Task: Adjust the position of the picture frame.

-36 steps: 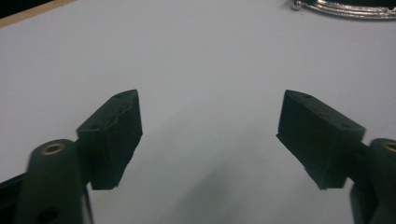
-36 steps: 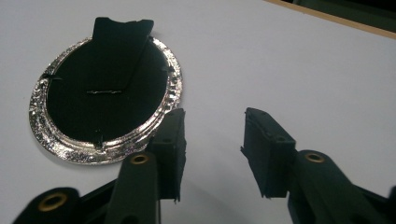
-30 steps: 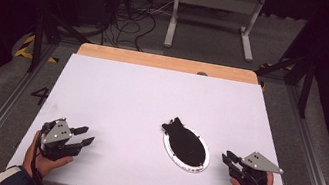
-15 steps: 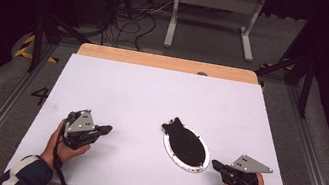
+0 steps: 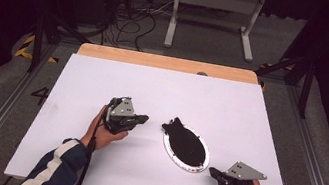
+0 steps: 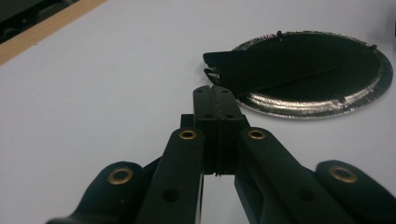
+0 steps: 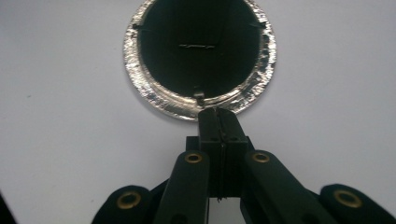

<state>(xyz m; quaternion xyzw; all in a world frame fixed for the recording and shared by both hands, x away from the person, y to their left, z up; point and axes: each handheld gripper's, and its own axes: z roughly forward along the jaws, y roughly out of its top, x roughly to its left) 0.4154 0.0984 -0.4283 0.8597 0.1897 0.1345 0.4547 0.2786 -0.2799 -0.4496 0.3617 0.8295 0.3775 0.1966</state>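
Note:
A round foil-rimmed dish lies on the white table, right of centre. Something flat and black covers its inside, and a pointed black end sticks out over the far-left rim. My left gripper is shut with nothing in it, and its tips point at that black end from a short way to the left. In the left gripper view the shut jaws stop just short of the dish. My right gripper is shut and empty, its tips at the near rim of the dish.
The white table has a wooden strip along its far edge. Metal rails run along both sides. Cables and a white frame stand on the dark floor beyond.
The left hand has moved right and away from the near-left corner toward the dish, and its jaws have closed. The right gripper has crept slightly left to the dish's rim.

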